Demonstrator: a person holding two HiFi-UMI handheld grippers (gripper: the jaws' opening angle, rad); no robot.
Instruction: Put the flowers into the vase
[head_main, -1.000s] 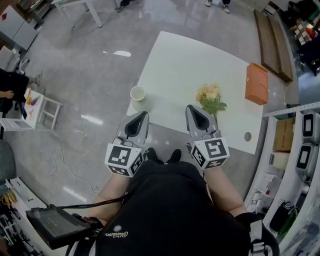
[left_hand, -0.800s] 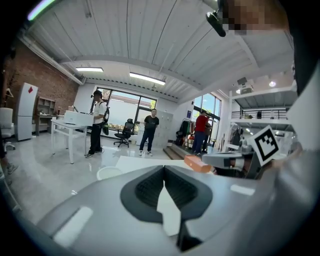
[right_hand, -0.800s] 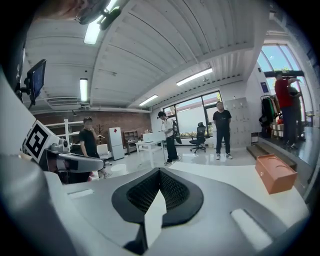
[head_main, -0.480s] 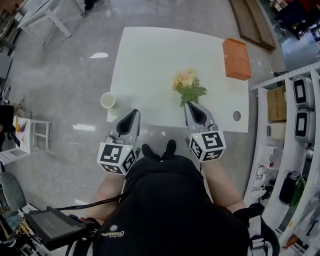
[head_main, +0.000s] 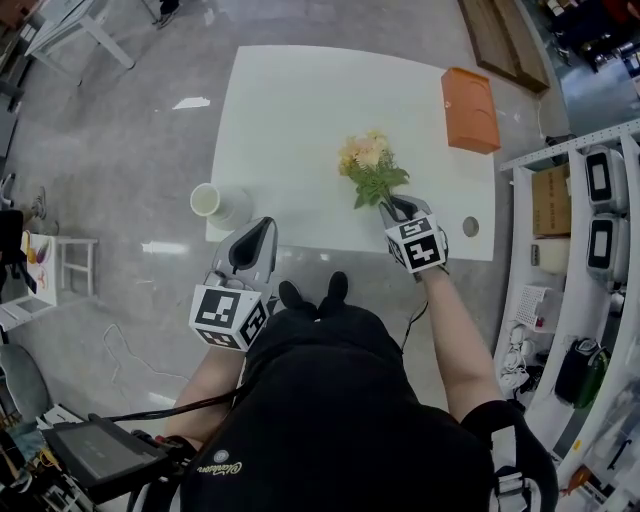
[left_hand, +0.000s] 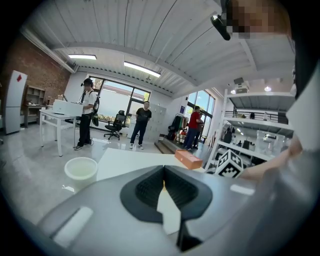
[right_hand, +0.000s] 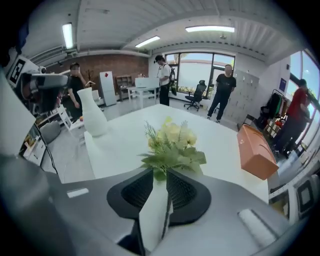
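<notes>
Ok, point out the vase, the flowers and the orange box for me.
vase (head_main: 207, 200): head view, on its open mouth.
flowers (head_main: 367, 156): head view, on the pale blooms.
orange box (head_main: 470, 108): head view, on its top face.

Polished grey floor (head_main: 110, 140) fills the frame's left — white rectangular desk (head_main: 290, 110) at upper centre, white shelving rack (head_main: 570, 148) along the right edge.

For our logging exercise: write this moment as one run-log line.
left gripper: shut, empty | right gripper: jaws just opening, leaves of flowers between tips, ungripped | vase: upright, flowerless
</notes>
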